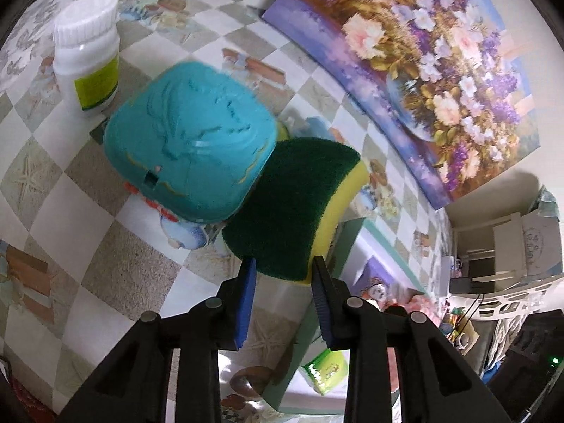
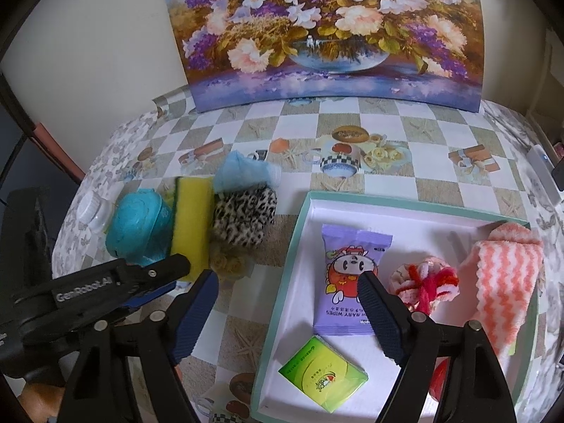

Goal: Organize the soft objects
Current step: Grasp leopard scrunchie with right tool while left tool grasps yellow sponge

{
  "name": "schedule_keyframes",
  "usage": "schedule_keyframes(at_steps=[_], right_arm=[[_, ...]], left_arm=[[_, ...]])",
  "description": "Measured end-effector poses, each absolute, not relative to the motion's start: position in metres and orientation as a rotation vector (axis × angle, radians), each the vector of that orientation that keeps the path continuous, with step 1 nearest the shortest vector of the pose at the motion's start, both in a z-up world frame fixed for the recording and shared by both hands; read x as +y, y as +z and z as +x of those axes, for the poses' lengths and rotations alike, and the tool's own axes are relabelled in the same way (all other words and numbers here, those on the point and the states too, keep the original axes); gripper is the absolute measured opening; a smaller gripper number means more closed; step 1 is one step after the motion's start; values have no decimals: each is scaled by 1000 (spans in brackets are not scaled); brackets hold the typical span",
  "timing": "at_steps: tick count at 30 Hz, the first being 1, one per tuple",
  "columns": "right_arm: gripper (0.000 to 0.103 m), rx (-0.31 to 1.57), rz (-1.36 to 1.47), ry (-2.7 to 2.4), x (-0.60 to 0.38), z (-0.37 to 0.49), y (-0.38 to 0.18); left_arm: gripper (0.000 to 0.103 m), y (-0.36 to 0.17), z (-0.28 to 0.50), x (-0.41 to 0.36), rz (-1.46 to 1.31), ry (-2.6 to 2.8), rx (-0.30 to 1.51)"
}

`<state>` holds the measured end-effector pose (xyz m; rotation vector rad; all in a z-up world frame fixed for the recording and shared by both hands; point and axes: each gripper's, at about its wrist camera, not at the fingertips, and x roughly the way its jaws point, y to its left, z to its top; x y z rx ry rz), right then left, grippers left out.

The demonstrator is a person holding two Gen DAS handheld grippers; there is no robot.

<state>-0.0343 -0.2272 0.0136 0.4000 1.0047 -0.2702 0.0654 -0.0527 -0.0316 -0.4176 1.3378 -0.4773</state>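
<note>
A sponge (image 1: 292,204) with a dark green scouring face and yellow foam body sits between the blue pads of my left gripper (image 1: 284,264), which is shut on its near end. The right wrist view shows the same sponge (image 2: 190,225) tipped on its edge beside a teal plastic box (image 2: 137,229). My right gripper (image 2: 287,278) stands open over the left wall of the white tray (image 2: 387,208), with nothing between its fingers. In the tray lie a purple wipes packet (image 2: 352,275), a green tissue pack (image 2: 324,377), a red and pink yarn scrunchie (image 2: 426,282) and a coral striped fuzzy cloth (image 2: 504,282).
A leopard-print soft item (image 2: 243,215) and a light blue mesh piece (image 2: 243,172) lie right of the sponge. A white bottle (image 1: 88,56) stands behind the teal box. A flower painting (image 2: 317,35) leans on the wall at the table's back edge.
</note>
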Motion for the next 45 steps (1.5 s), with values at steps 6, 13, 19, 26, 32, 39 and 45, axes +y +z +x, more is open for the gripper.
schedule_keyframes(at_steps=[6,13,19,26,32,39,45], right_arm=[[82,965,434,-233,-233,-31,19],[72,974,424,-158,-220,-8,13],[69,1026,417,-145,-211,11,-5],[64,1041,419,-143,-211,17,-14],[64,1057,422,-82,-205,26,-20],[55,1124,455,-60,-203,40,-47],[29,1132,467,-55,-203,46,-55]], left_arm=[[33,-7,67,-51,-418,-505,1265],[31,21,80,-51,-358,-505,1169],[15,25,93,-50,-370,-528,1160],[15,10,99,-56,-354,-548,1237],[16,26,104,-61,-277,-537,1187],[46,23,116,-79,-130,-520,1212],[44,16,112,-99,22,-521,1216]])
